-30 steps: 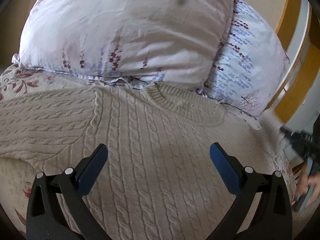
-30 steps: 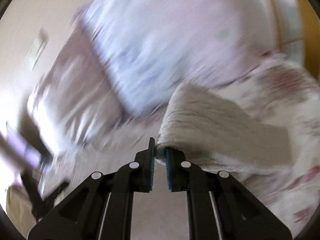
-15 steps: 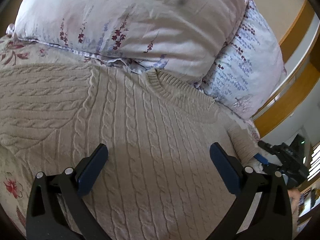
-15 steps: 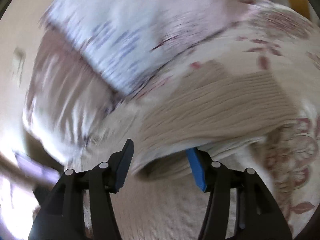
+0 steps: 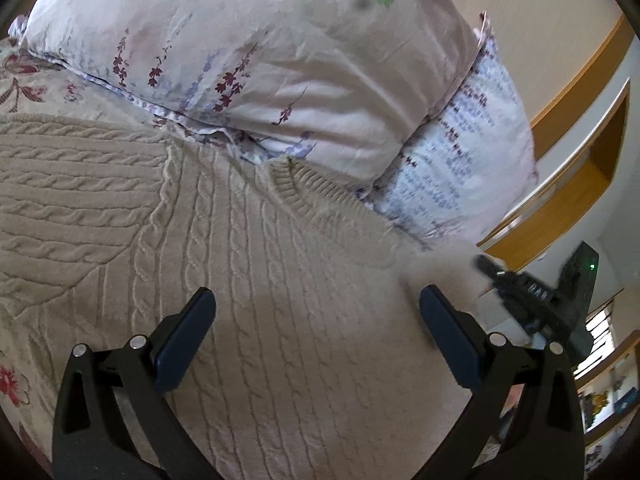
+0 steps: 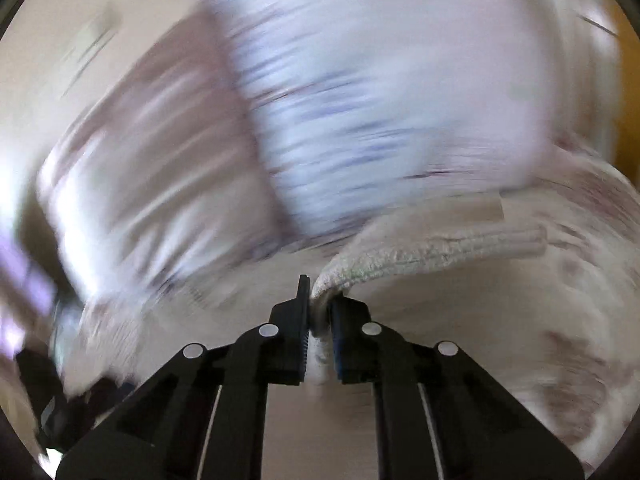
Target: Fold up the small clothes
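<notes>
A cream cable-knit sweater [image 5: 248,272] lies flat on the bed, its ribbed neckline [image 5: 304,188] toward the pillows and one sleeve spread to the left. My left gripper [image 5: 316,320] is open and empty, hovering over the sweater's chest. My right gripper [image 6: 320,312] is shut on a fold of the sweater's sleeve [image 6: 424,252] and holds it lifted off the bed; it also shows in the left wrist view [image 5: 532,292] at the sweater's right edge. The right wrist view is badly blurred.
Two floral pillows [image 5: 280,60] lie just behind the neckline, the second one [image 5: 472,160] at the right. A flowered bedspread [image 5: 24,80] covers the bed. A wooden headboard or shelf [image 5: 576,184] stands at the right.
My right gripper was open half a second ago and has shut on the sleeve and lifted it. My left gripper has shifted slightly and stays open.
</notes>
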